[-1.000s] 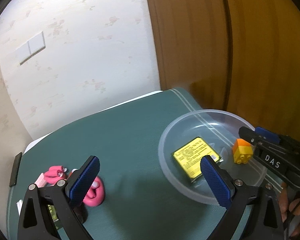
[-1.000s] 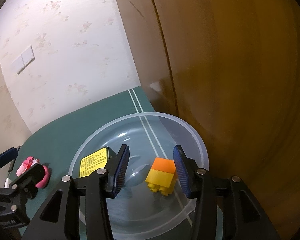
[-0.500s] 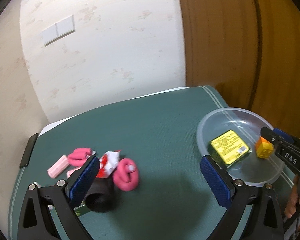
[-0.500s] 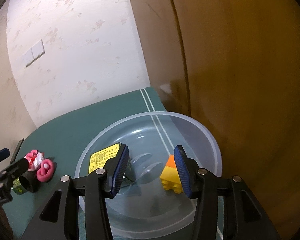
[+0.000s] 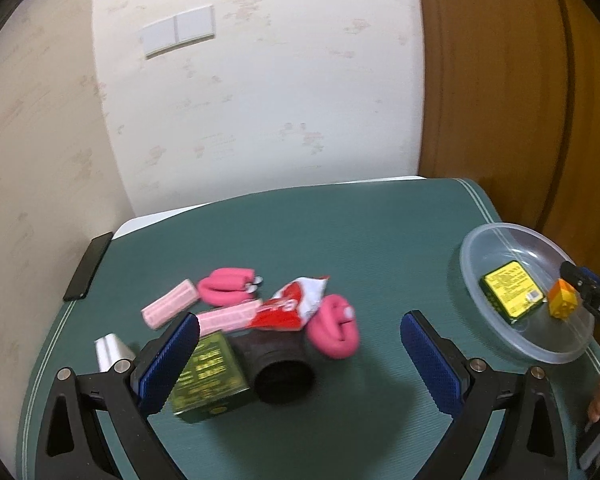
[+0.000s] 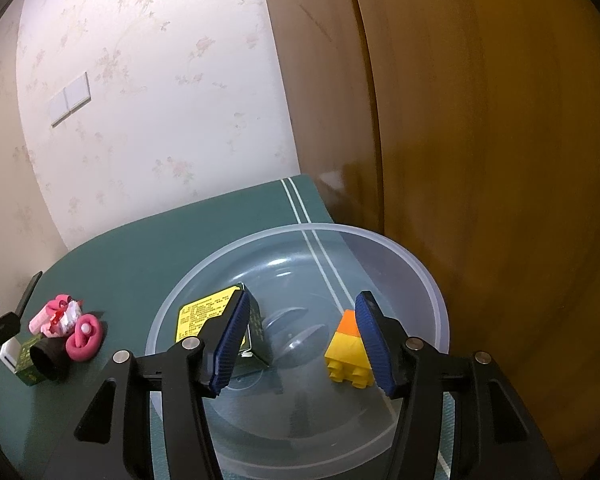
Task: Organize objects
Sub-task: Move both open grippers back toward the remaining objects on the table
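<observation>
A clear plastic bowl (image 6: 428,280) (image 5: 476,240) holds a yellow-labelled box (image 6: 208,312) (image 5: 508,288) and an orange-and-yellow brick (image 6: 346,348) (image 5: 562,304). My right gripper (image 6: 300,340) is open and empty above the bowl, the brick beside its right finger. My left gripper (image 5: 300,360) is open and empty over a pile on the green mat: a green box (image 5: 210,376), a black tube (image 5: 280,372), pink foam loops (image 5: 336,326), a red-white wrapper (image 5: 292,306) and pink bars (image 5: 168,308).
A black phone (image 5: 88,266) lies at the mat's far left edge. A small white block (image 5: 110,350) sits left of the green box. A papered wall and a wooden door (image 6: 480,120) stand close behind the table.
My left gripper has swung left from the bowl to the pile, which now lies between its fingers. My right gripper has opened and let go of the brick, which now lies in the bowl.
</observation>
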Available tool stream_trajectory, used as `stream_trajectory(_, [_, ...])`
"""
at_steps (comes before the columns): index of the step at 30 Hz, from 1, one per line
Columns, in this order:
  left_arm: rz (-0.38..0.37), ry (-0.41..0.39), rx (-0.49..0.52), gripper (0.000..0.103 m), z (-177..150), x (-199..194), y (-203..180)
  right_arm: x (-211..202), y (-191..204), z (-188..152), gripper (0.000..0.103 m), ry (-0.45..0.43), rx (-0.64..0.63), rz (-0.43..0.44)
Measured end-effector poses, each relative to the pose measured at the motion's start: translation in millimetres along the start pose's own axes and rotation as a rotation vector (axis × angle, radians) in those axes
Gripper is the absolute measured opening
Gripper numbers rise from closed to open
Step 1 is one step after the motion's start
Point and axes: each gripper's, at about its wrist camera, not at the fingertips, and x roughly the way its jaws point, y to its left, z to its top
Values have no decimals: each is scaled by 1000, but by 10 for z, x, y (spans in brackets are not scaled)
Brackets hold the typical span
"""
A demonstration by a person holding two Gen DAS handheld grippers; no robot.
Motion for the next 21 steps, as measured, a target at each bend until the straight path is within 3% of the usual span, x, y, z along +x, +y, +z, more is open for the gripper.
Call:
stream_trajectory(11, [71, 21, -84, 102, -121, 17, 528, -27, 182, -19, 57, -4, -60, -30])
stream_trajectory(21, [133, 43, -142, 102, -210, 72, 986, -93, 442, -102, 57, -7, -113, -4])
